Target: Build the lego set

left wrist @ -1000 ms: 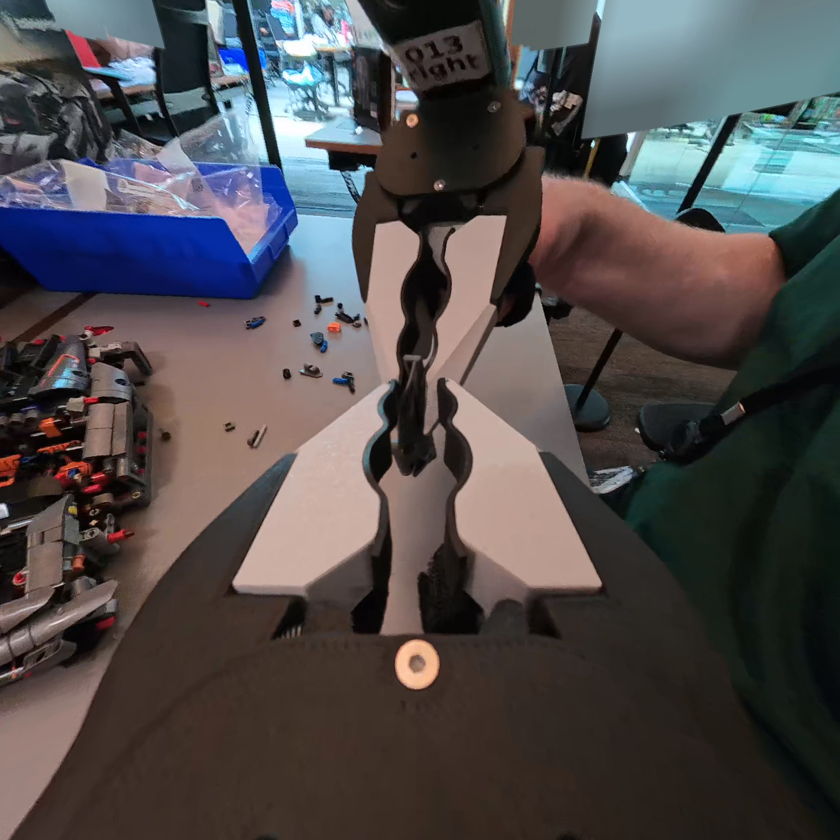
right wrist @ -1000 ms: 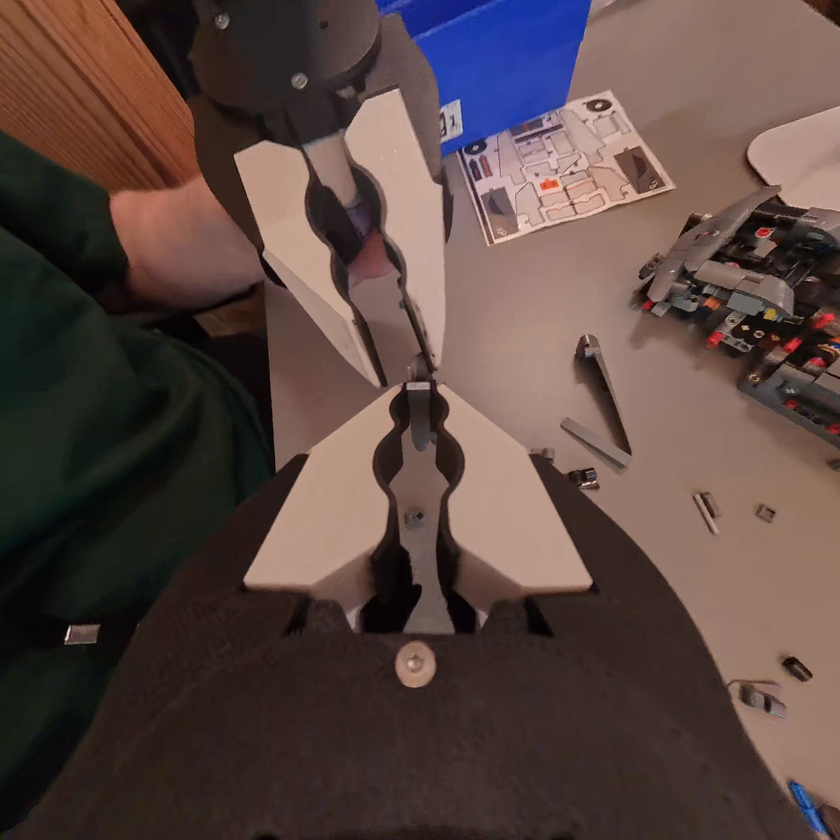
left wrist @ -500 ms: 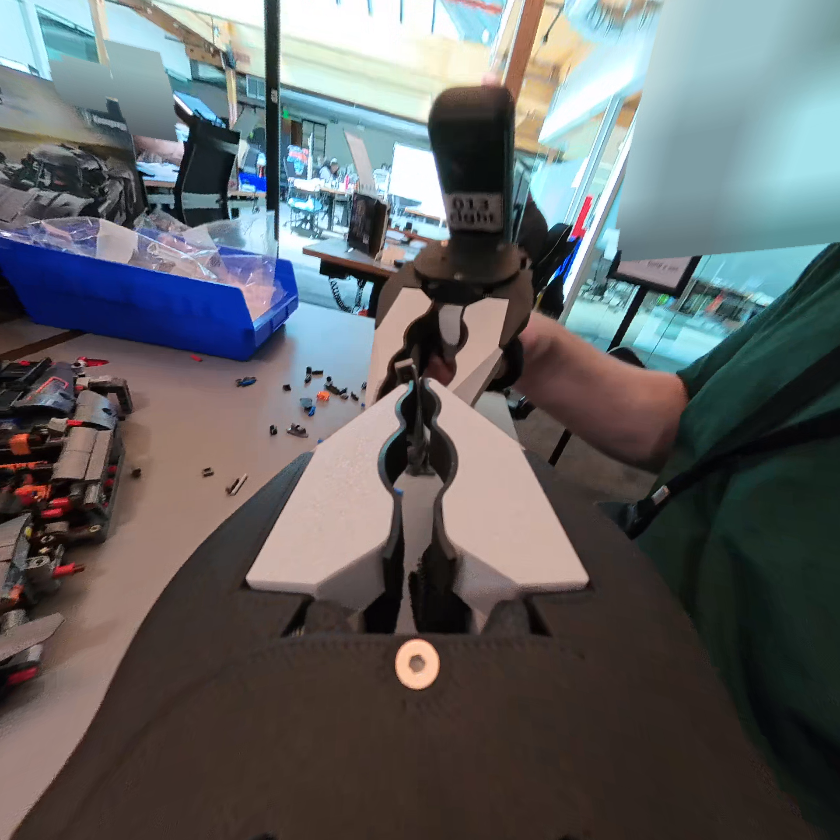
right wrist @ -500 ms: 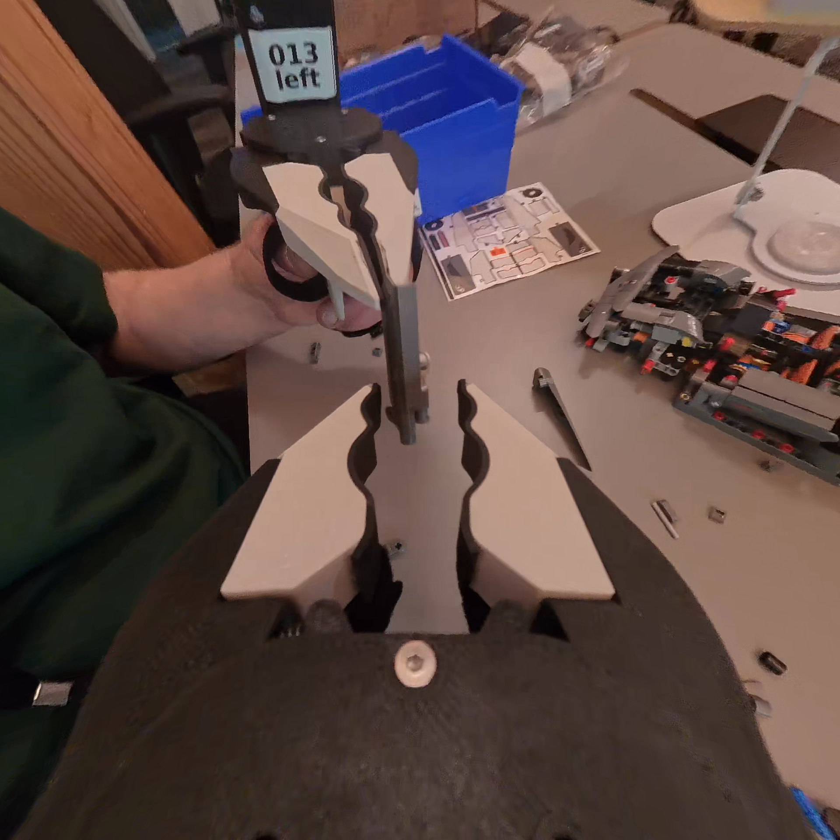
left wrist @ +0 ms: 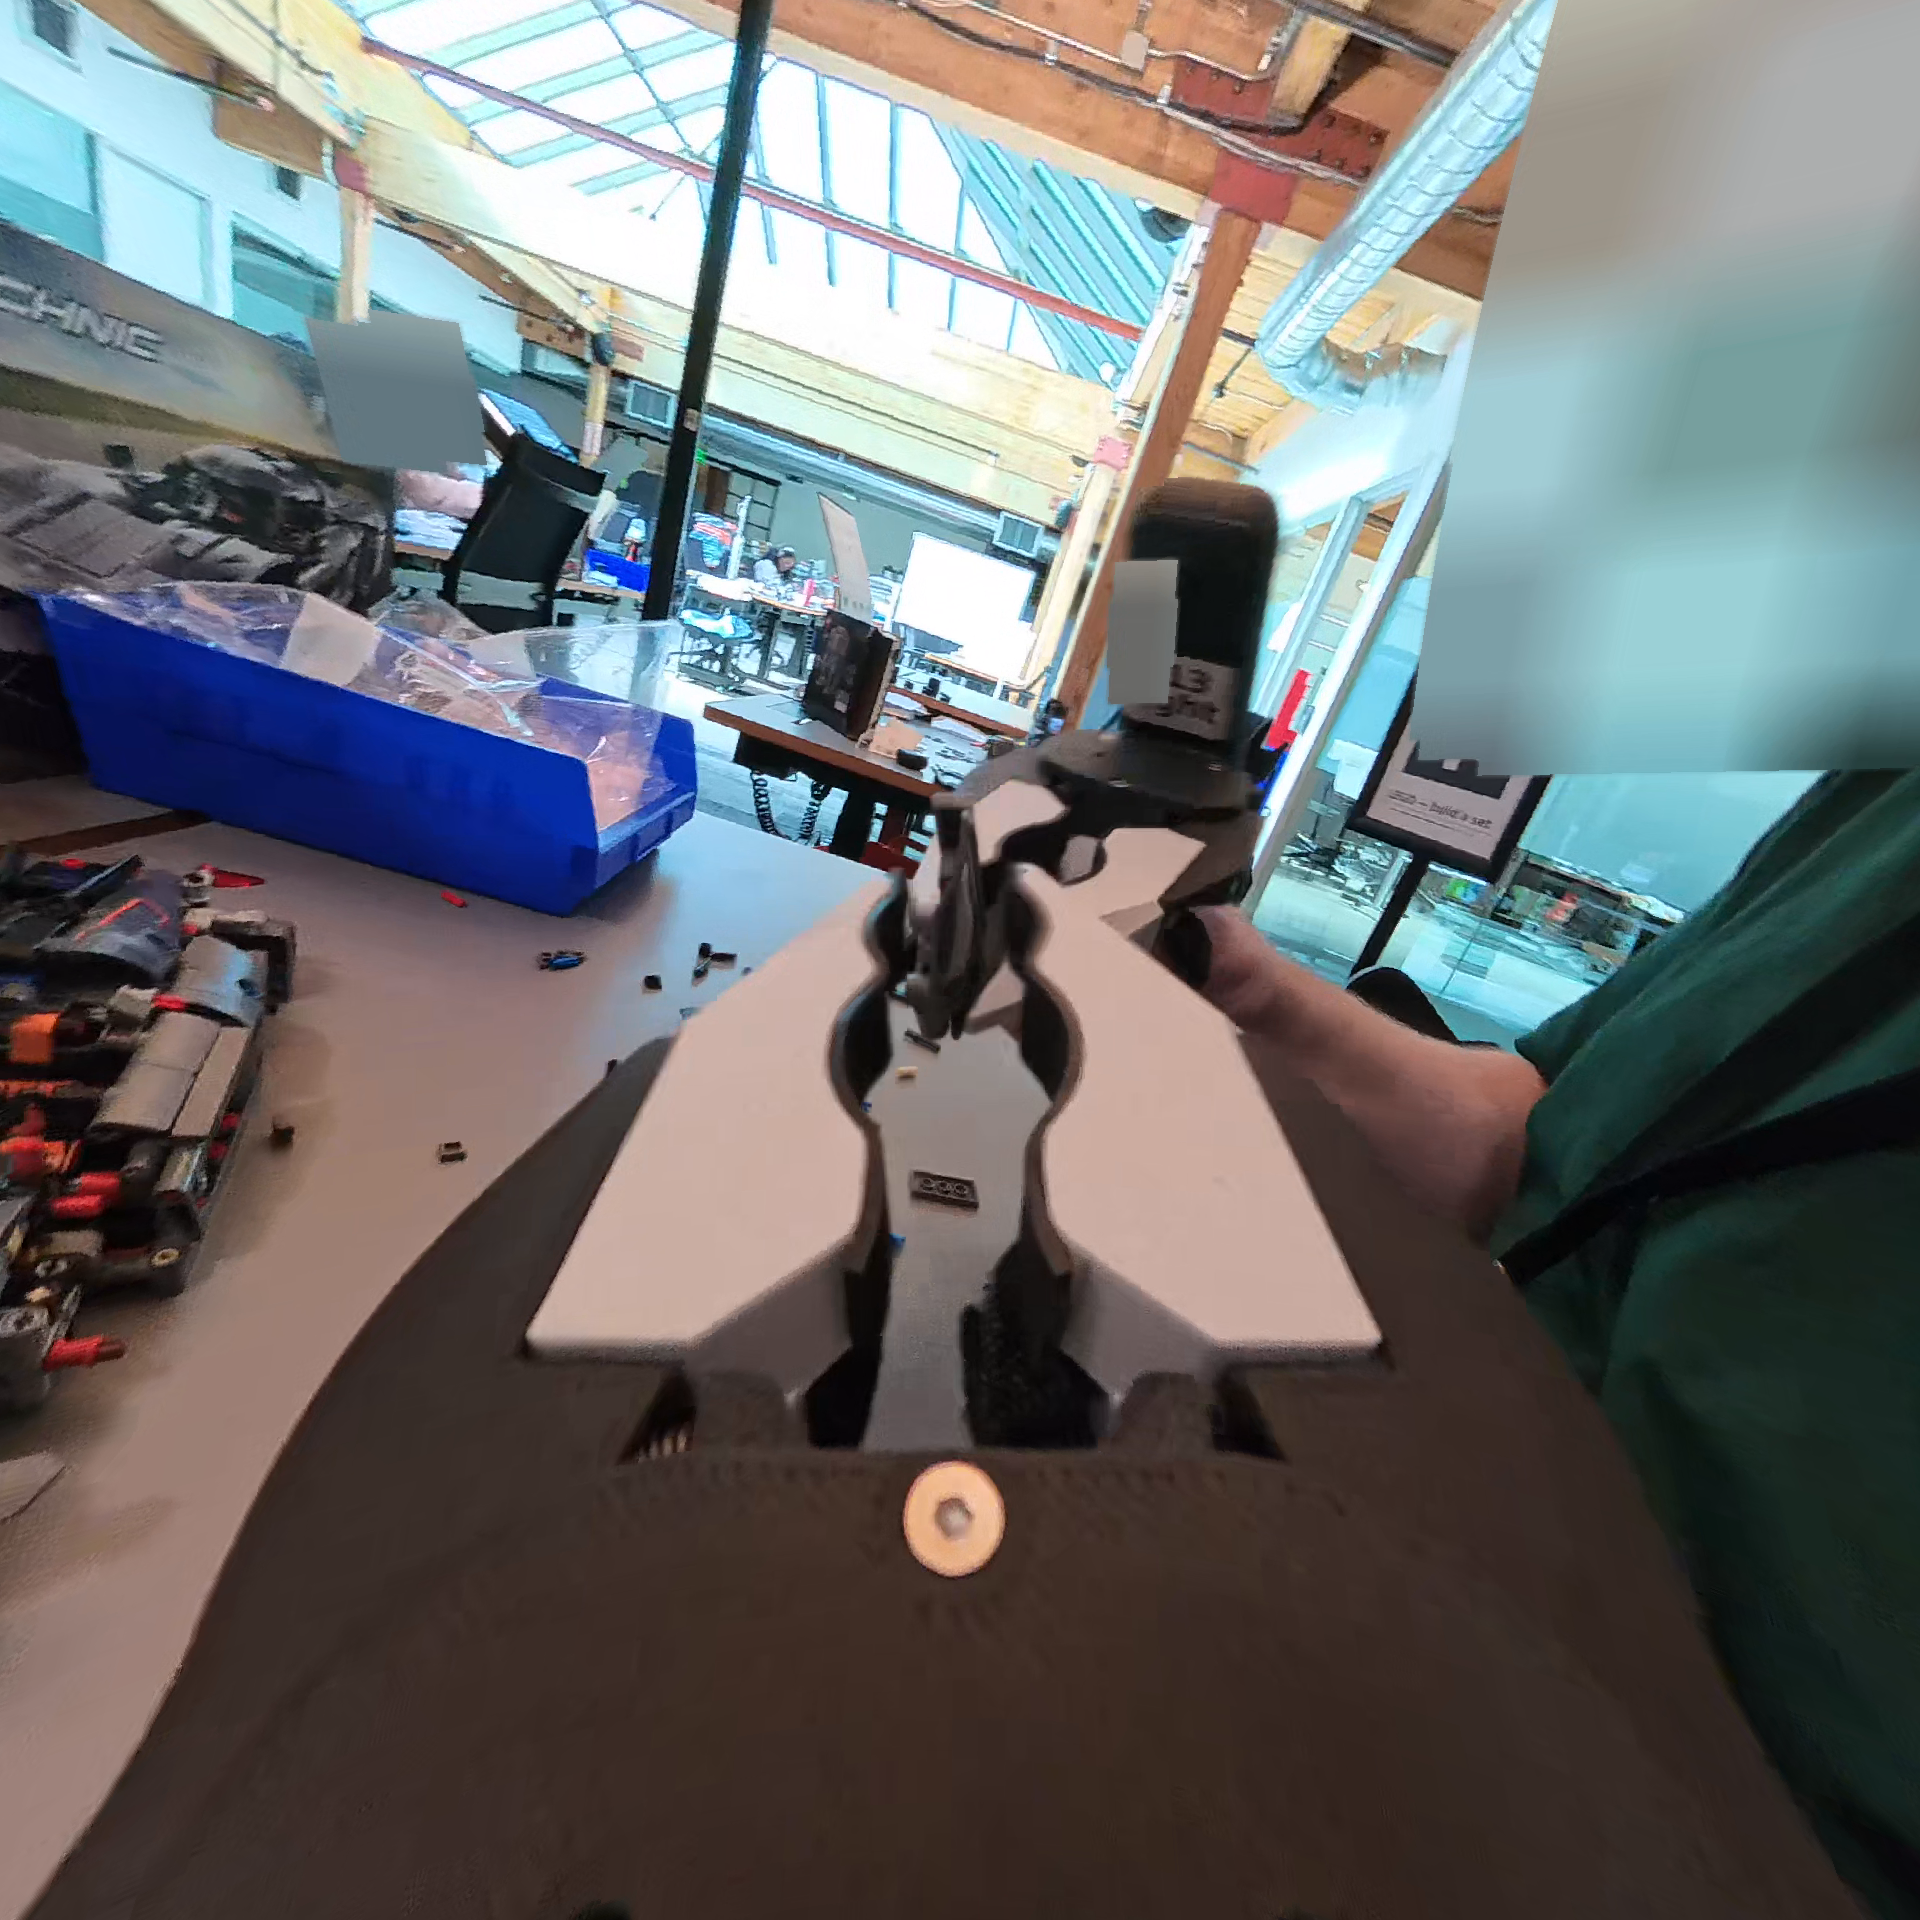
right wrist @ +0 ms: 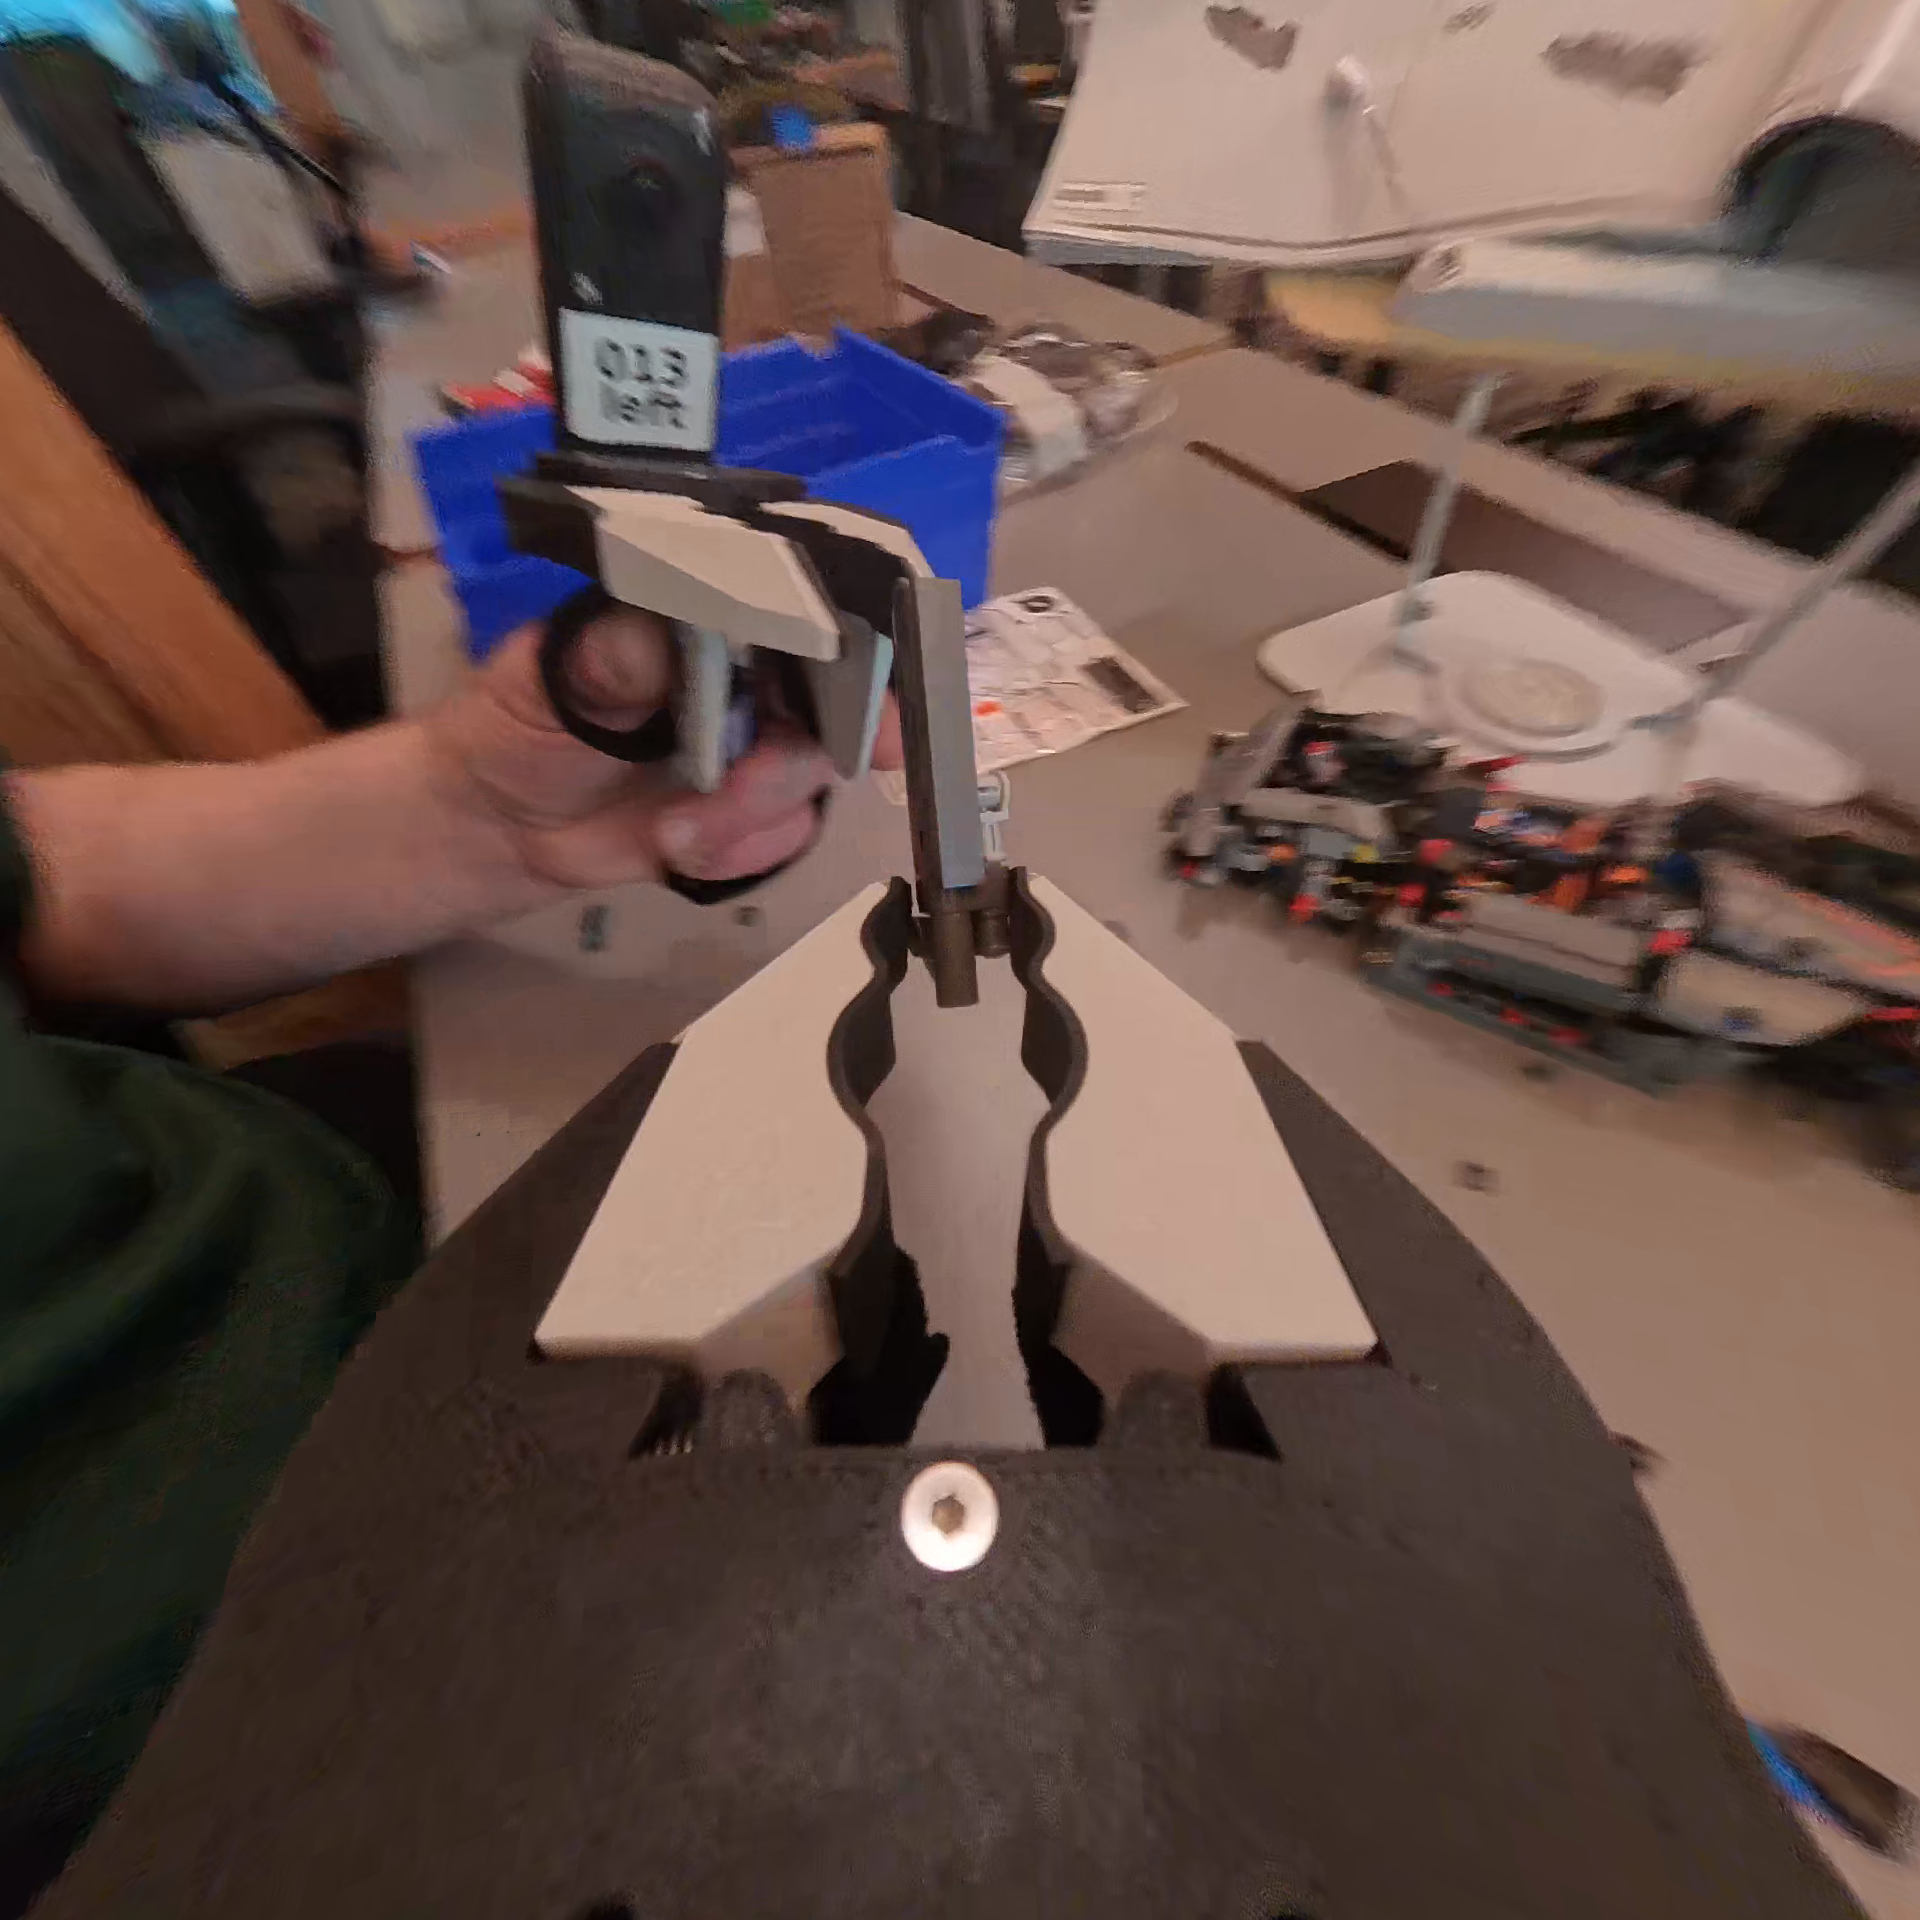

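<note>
A long thin grey Lego piece [right wrist: 940, 748] hangs upright in the air between the two grippers. My right gripper [right wrist: 956, 920] is shut on its lower end, where a dark pin sticks out. In the right wrist view my left gripper [right wrist: 894, 561] is turned side-on at the piece's top end. In the left wrist view the piece [left wrist: 951, 935] stands edge-on between the fingertips of my left gripper [left wrist: 956, 925]. Thin dark gaps show on both sides, so the left gripper is open. My right gripper [left wrist: 977, 852] shows just beyond it.
A partly built dark Lego model [right wrist: 1538, 862] lies on the grey table [right wrist: 1299, 1299]; it also shows in the left wrist view [left wrist: 114, 1091]. A blue bin [left wrist: 364, 769] with plastic bags, an instruction sheet [right wrist: 1060, 665], a white lamp base [right wrist: 1486, 686] and small loose parts [left wrist: 561, 961] are around. There is about 4 centimeters between the tips of the two grippers.
My right gripper, wide open half a second ago, has shut on the piece's lower end. My left gripper, then shut on the piece, has opened and turned sideways. Both grippers rose.
</note>
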Available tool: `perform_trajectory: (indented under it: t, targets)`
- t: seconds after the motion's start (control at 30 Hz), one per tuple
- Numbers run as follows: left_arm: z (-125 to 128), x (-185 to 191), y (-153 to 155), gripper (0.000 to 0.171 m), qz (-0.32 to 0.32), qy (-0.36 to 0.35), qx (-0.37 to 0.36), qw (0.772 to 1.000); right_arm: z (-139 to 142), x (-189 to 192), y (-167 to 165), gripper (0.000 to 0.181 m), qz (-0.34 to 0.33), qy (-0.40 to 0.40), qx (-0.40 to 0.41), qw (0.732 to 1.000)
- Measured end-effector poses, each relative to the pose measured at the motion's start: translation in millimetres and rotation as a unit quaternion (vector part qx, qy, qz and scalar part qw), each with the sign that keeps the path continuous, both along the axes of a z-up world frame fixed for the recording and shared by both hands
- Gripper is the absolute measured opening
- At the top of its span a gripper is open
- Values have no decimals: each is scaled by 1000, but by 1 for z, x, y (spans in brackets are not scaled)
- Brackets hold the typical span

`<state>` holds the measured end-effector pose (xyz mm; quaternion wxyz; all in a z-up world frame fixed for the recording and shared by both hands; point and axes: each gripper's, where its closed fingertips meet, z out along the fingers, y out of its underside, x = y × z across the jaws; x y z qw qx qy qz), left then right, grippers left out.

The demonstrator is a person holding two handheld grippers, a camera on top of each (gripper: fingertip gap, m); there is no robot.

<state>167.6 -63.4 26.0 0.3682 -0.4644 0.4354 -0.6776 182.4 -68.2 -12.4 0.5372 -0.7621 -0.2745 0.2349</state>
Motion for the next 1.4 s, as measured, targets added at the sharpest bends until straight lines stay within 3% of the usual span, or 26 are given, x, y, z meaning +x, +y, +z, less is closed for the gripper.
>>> perform_trajectory:
  t: [0.1, 0.23, 0.53, 0.7, 1.0, 1.4]
  targets:
    - [-4, 2, 3, 41, -6, 12, -44, 999, 12, 11, 8, 17, -72, -119, 92, 986]
    - [-10, 10, -3, 54, -25, 25, -90, 995, 17, 7, 11, 16, -117, -267, 188, 938]
    - [-16, 19, -12, 40, -27, 32, -101, 994, 19, -5, 11, 16, -149, -360, 254, 885]
    - [-15, 18, -12, 33, -33, 19, -119, 992, 16, -11, 12, 17, -156, -372, 262, 877]
    - [-20, 13, -17, 32, -58, 26, -127, 990, 11, -17, 6, 16, -160, -336, 244, 895]
    - [-10, 11, -8, 29, -14, -16, -150, 988, 14, -8, 6, 15, -200, -324, 233, 895]
